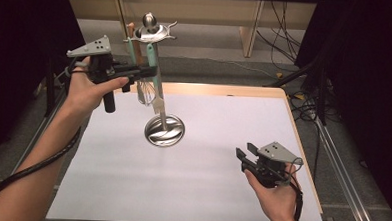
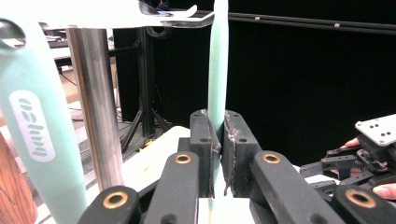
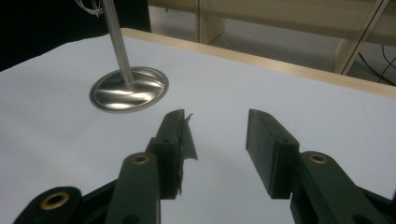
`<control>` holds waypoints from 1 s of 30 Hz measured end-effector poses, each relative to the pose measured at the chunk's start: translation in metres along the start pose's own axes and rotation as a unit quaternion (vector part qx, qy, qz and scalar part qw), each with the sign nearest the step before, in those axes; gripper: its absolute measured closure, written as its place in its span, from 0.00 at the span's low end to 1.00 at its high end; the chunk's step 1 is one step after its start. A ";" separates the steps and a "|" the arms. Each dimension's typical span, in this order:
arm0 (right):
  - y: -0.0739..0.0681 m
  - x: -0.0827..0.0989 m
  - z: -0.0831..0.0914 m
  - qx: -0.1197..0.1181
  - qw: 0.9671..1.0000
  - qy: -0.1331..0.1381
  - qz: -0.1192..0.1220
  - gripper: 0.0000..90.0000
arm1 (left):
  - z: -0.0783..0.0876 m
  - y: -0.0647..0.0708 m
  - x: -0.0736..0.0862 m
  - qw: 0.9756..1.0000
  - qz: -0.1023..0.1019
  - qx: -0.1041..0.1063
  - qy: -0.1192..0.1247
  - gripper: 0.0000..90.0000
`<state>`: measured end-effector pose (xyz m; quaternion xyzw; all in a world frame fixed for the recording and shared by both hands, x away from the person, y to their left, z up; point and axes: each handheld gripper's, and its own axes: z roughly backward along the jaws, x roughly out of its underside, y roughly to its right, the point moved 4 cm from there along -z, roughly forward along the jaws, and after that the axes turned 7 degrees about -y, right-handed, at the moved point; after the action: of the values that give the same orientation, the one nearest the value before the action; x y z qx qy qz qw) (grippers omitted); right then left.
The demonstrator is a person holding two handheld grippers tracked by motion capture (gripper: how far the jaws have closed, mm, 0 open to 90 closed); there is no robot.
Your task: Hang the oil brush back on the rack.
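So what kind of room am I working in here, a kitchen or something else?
Most likely a lab or recording studio rather than a kitchen: black curtains flank the table, loose cables trail over the floor, and the utensil stand sits alone on a plain white tabletop sheet.

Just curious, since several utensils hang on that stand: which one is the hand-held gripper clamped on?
The mint-green handle nearest the steel pole: the left hand-held gripper is shut on it. The other mint handle and the wooden-handled utensil hang free.
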<state>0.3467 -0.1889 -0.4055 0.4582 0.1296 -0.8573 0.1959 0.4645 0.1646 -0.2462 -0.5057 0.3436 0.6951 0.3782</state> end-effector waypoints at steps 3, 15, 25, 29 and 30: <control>0.002 -0.001 0.001 0.005 1.000 0.004 0.017 0.65 | 0.000 0.000 0.000 1.000 0.004 0.003 0.001 0.92; -0.001 0.000 0.000 0.003 1.000 0.005 -0.005 0.65 | 0.001 -0.004 0.002 0.999 0.027 0.020 0.009 0.91; 0.000 0.001 0.000 0.002 1.000 -0.001 0.000 0.65 | 0.003 -0.007 0.004 0.999 0.043 0.029 0.015 0.91; 0.003 -0.001 -0.001 0.007 1.000 0.008 0.025 0.65 | 0.004 -0.009 0.005 0.998 0.050 0.029 0.017 0.91; 0.003 -0.001 -0.001 0.007 1.000 0.008 0.026 0.65 | 0.004 -0.009 0.005 0.998 0.050 0.029 0.018 0.91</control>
<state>0.3489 -0.1909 -0.4054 0.4698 0.1130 -0.8491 0.2135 0.4696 0.1731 -0.2508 -0.4889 0.3950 0.6941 0.3509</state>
